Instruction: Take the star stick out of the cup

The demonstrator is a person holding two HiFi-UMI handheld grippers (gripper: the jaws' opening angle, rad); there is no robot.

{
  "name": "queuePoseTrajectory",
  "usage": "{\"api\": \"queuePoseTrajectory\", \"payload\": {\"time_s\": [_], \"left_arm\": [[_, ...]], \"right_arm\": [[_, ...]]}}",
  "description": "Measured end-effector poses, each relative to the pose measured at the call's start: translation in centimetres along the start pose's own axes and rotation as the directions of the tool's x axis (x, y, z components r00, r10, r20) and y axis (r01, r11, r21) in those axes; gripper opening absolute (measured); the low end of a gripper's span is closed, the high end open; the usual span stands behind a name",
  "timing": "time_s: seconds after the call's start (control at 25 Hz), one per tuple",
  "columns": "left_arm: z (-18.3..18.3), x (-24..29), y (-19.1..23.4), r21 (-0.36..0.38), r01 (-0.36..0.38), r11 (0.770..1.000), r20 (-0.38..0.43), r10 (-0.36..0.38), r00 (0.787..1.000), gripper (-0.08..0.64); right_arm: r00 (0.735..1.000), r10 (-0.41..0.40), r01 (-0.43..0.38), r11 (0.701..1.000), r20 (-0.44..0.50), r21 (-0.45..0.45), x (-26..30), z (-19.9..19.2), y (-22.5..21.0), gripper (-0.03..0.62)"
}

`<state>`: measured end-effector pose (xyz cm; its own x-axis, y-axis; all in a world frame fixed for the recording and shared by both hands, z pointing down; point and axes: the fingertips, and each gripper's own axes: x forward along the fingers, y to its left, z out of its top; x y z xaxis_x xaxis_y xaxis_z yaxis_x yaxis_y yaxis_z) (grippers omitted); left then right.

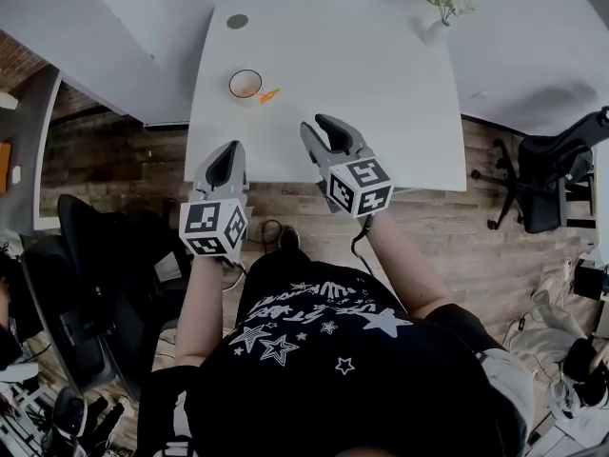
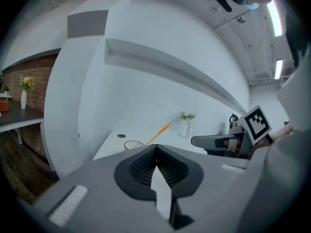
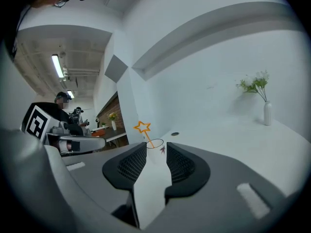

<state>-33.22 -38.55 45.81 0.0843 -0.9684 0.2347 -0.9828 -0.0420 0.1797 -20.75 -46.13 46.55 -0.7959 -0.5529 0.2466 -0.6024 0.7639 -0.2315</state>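
The orange star-topped stick (image 3: 142, 126) stands tilted in the clear, dark-rimmed cup (image 1: 245, 84), out on the left side of the white table (image 1: 381, 112). Both grippers hang over the near edge, well short of the cup. Right gripper (image 1: 325, 129): jaws parted, nothing gripped, with the cup showing ahead through the gap. Left gripper (image 1: 226, 158): jaws pinched together, empty. A white vase of flowers (image 1: 436, 29) sits at the far right corner.
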Motion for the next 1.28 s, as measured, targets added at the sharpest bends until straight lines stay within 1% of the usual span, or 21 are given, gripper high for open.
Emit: {"api": "queuePoseTrajectory", "payload": {"time_s": [0.08,0.28,0.6,0.92,1.28], "left_arm": [[0.0,0.8,1.1,-0.007,0.001,1.0,-0.004,-0.001,1.0,0.003],[-0.4,2.1,3.0,-0.033,-0.003,0.999,-0.021,0.002,1.0,0.003],[-0.8,3.7,5.6,-0.044,-0.016,0.999,-0.039,0.015,0.999,0.003],[-1.1,4.0,6.6,-0.049,-0.039,0.998,-0.05,0.036,0.998,0.003],[-1.3,3.3,7.1,-0.053,-0.062,0.997,-0.054,0.059,0.997,0.003]], "right_arm": [[1.0,0.014,-0.014,1.0,0.003,0.001,1.7,-0.1,0.4,0.158],[0.999,0.039,-0.039,0.999,-0.017,-0.016,5.3,-0.8,1.6,0.147],[0.997,0.064,-0.065,0.997,-0.037,-0.04,9.5,-1.4,2.5,0.142],[0.997,0.062,-0.064,0.997,-0.039,-0.044,11.3,-1.6,2.5,0.14],[0.997,0.067,-0.069,0.995,-0.024,-0.071,12.0,-1.1,2.8,0.105]]}}
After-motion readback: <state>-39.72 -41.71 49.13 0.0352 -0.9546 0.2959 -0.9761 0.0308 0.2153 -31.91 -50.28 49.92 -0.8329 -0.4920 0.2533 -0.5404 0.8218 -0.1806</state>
